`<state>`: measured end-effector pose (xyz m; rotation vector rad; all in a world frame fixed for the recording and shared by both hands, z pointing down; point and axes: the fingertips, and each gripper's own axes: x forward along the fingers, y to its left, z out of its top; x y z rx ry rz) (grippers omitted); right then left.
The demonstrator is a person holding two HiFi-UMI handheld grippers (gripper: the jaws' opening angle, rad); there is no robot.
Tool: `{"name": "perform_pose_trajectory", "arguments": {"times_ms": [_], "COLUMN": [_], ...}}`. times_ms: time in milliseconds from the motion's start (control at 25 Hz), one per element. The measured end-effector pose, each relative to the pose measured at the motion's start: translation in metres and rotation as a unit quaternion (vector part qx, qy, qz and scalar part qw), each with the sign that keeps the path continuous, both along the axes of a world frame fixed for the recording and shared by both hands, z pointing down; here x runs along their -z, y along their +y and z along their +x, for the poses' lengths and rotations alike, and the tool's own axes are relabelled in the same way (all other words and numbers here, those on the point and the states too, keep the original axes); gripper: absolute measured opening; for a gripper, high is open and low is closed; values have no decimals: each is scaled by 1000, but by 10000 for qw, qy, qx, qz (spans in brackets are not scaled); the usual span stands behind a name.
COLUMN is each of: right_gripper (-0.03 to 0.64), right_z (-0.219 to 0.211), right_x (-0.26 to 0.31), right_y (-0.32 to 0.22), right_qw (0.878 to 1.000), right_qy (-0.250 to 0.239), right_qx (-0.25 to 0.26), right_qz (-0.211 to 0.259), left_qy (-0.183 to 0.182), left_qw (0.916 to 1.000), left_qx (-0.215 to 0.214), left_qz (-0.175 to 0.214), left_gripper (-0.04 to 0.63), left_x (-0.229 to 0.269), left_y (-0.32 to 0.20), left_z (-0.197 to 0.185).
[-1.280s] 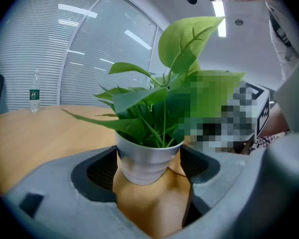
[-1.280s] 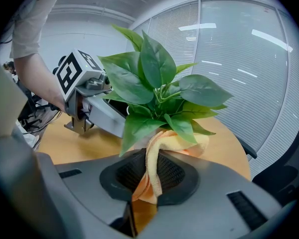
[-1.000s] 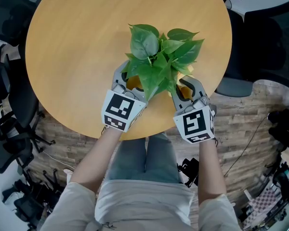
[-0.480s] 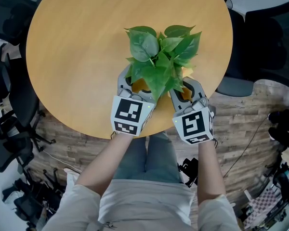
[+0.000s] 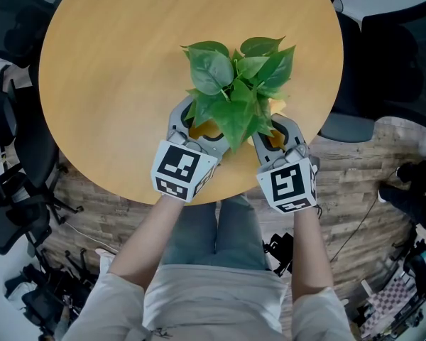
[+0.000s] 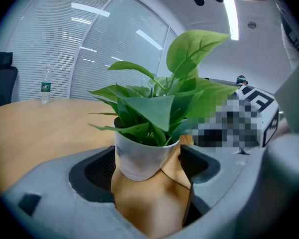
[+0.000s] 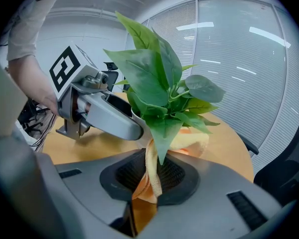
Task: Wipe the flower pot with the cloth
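Observation:
A leafy green plant (image 5: pixel 231 84) stands in a small white pot (image 6: pixel 142 158) near the front edge of the round wooden table (image 5: pixel 128 62). My left gripper (image 5: pixel 199 123) has its jaws wide around the pot, one pad against the white wall, the other against the orange cloth (image 6: pixel 149 203) wrapped under and beside it. Just right of the plant, my right gripper (image 5: pixel 273 126) is shut on a bunched strip of the same cloth (image 7: pixel 147 183), which runs up to the pot. In the head view the leaves hide the pot.
Black office chairs (image 5: pixel 7 190) ring the table, one at the right (image 5: pixel 397 55). A water bottle (image 6: pixel 45 91) stands at the table's far side. Cables and gear lie on the floor. The table's edge runs right under both grippers.
The left gripper's marker cube wobbled slightly right and back, and the leaves turned a little. The right gripper kept still.

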<state>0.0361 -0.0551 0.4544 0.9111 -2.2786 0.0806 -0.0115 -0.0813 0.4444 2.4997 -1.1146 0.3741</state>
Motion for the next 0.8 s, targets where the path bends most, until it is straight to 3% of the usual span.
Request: {"name": "perform_pose_trajectory", "arguments": {"times_ms": [200,440,800], "right_gripper": [57,57,57], "right_z": [1,1,2], "right_x": [-1,-2,-1], "right_y": [-1,-1,-1], "right_qw": [10000,10000,10000], "right_qy": [-66,-50,-18], "right_qx": [-25,18,31], "right_qz": [-16,-18,-46], "left_qy": [-84,5,189], "left_qw": [9943,9699,9404], "left_qx": [-1045,-2355,-3323], "left_qz": [211,620,699], "left_gripper": [451,494,492], "left_x": [-1,10,10], "left_y": [0,-7,-14], "left_z": [-7,-8,4]}}
